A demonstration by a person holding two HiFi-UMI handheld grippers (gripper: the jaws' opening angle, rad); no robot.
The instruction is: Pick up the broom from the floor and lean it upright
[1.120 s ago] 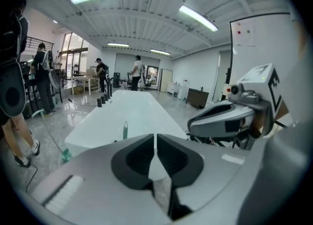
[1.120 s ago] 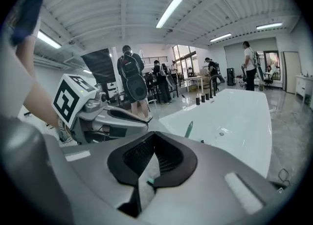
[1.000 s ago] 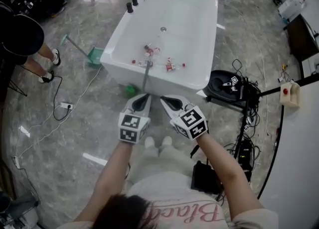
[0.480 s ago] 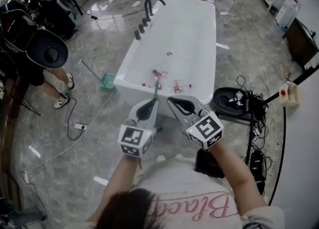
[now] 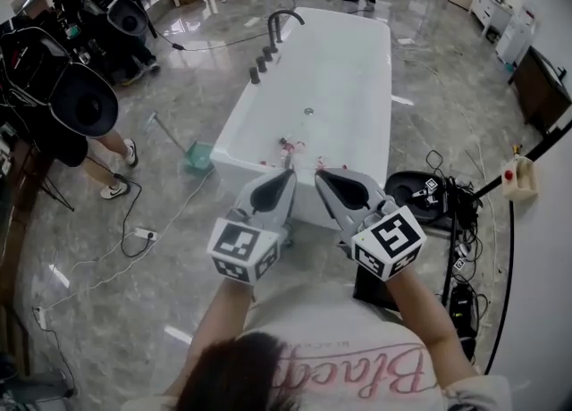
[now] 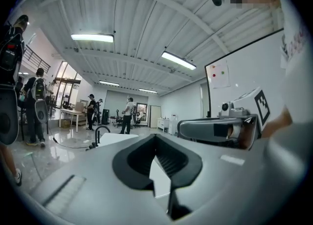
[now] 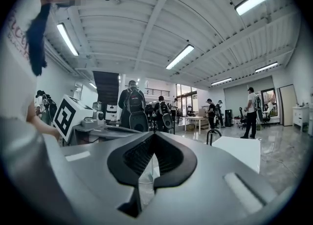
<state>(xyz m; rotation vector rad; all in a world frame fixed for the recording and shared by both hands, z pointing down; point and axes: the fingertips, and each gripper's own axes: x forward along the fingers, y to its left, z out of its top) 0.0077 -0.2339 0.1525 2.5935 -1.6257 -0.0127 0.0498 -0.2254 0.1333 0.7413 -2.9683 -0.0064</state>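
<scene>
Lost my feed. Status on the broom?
Left gripper, right gripper shut, empty. Broom leans on bathtub rim, mostly hidden. Dustpan lies apart, left.

Pink script on white shirt (image 5: 357,372), behind left gripper (image 5: 284,177) and right gripper (image 5: 322,177): "Blac…", upside down; nothing else legible

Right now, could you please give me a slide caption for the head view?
Left gripper and right gripper, both shut and empty, held before a white bathtub; green long-handled tool beside it.
</scene>
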